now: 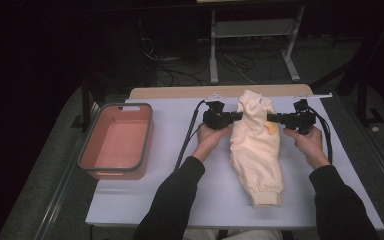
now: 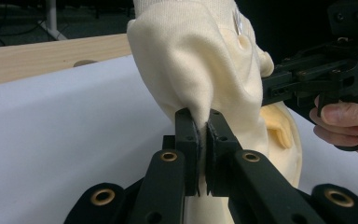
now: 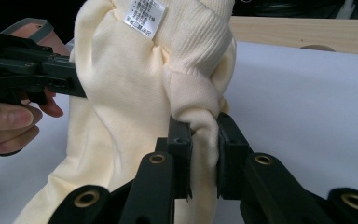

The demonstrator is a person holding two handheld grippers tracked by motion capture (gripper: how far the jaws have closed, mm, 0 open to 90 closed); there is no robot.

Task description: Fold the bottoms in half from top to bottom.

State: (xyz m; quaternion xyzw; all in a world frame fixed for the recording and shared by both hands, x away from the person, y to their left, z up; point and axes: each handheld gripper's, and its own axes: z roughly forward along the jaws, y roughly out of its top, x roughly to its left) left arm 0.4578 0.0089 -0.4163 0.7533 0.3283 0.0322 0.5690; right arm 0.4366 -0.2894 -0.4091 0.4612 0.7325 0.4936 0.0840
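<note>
A cream knitted garment (image 1: pixel 256 145) lies lengthwise on the white table (image 1: pixel 180 190), its far end lifted off the surface. My left gripper (image 1: pixel 236 116) is shut on a fold at its left side, and my right gripper (image 1: pixel 271 118) is shut on a thicker fold at its right side. In the left gripper view the jaws pinch the cream fabric (image 2: pixel 191 70) tightly at my left gripper (image 2: pixel 203 122). In the right gripper view a bunched fold of the garment (image 3: pixel 135 93) sits between the pads of my right gripper (image 3: pixel 204 125), with a white care label (image 3: pixel 144 16) above.
An empty salmon-coloured bin (image 1: pixel 116 141) with a grey rim stands at the table's left. A wooden strip (image 1: pixel 180 92) runs along the table's far edge. Cables trail from both grippers. A metal stand (image 1: pixel 252 45) and cords lie on the floor beyond.
</note>
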